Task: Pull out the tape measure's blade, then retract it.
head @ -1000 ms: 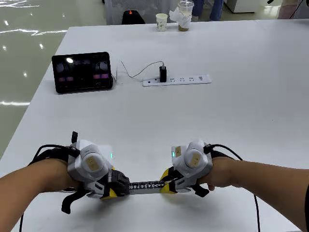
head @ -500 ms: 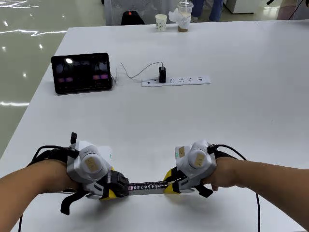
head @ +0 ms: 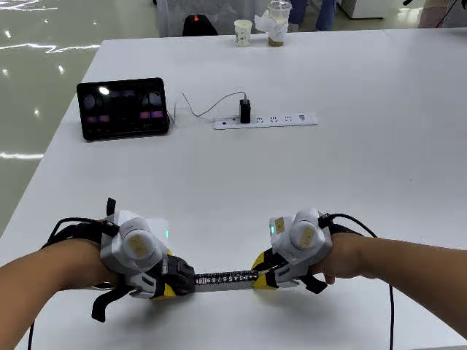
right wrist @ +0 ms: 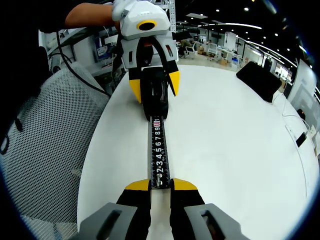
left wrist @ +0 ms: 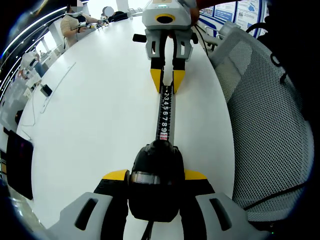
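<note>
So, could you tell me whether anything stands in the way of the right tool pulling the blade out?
Nothing visible does: the table around the right tool and blade is bare; the power strip lies well beyond.

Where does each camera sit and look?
Head view: on the head, looks down at the table; forearms, left claw, right claw show.
Left gripper view: on the left claw, looks along the blade to the right claw; own jaws hold the case.
Right gripper view: on the right claw, looks back at the left claw; own jaws pinch the blade.
Shared by all: the numbered blade.
</note>
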The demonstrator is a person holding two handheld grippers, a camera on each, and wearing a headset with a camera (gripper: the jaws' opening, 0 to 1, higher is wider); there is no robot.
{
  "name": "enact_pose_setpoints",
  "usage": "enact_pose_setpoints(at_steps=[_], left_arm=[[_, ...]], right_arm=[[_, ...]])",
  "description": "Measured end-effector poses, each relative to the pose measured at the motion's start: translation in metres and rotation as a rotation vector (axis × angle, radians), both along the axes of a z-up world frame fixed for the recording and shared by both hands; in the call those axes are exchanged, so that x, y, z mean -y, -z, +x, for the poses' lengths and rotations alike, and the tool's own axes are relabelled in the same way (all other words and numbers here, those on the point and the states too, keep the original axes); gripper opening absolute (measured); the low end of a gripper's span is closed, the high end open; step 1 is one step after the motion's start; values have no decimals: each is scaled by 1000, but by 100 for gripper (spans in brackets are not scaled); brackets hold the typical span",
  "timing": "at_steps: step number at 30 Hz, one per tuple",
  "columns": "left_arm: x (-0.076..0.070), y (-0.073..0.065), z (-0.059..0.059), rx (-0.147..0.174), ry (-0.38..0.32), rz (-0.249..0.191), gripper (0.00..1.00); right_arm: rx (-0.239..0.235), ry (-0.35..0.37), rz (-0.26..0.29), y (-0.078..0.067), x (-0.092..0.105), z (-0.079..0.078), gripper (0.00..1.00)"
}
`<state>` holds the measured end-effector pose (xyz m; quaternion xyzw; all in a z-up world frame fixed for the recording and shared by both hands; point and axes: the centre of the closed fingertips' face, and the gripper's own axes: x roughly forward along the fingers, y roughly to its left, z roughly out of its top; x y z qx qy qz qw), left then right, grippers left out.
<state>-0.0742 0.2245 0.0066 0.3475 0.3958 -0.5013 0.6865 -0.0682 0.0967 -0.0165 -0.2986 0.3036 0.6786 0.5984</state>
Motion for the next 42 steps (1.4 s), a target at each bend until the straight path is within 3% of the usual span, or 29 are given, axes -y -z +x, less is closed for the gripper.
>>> enact_pose_setpoints(at_steps=[42], left_arm=[[0, 0, 0, 1, -4, 0, 34]], right_arm=[[-3, 16, -15, -1, 21, 4, 10]])
